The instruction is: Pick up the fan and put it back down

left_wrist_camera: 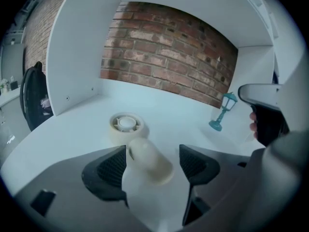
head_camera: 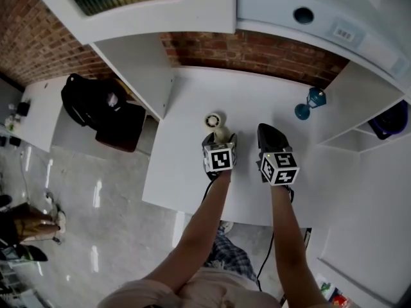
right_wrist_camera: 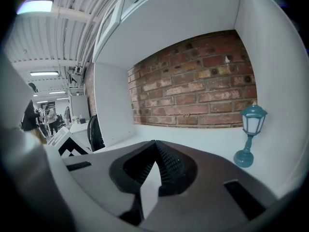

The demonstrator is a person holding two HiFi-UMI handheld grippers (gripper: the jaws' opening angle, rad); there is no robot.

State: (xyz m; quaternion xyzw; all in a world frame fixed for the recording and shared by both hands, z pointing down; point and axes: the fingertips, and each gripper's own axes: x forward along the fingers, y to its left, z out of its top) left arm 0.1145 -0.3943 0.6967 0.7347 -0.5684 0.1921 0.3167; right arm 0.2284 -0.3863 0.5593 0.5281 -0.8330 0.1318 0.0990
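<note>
A small cream hand fan (head_camera: 216,124) lies flat on the white table (head_camera: 186,172), its round head (left_wrist_camera: 126,124) pointing away from me and its handle (left_wrist_camera: 150,162) toward me. My left gripper (head_camera: 220,140) is open, its jaws either side of the handle (left_wrist_camera: 152,158); the handle sits close to the left pad (left_wrist_camera: 112,167) with a gap to the right pad (left_wrist_camera: 194,163). My right gripper (head_camera: 270,135) hovers to the right of the fan, shut with nothing in it (right_wrist_camera: 154,146).
A teal toy lamp post (head_camera: 309,103) (right_wrist_camera: 250,134) stands at the table's back right near the brick wall (left_wrist_camera: 164,57). White partitions (head_camera: 141,69) flank the table. A black chair with a bag (head_camera: 103,111) sits to the left, beyond the edge.
</note>
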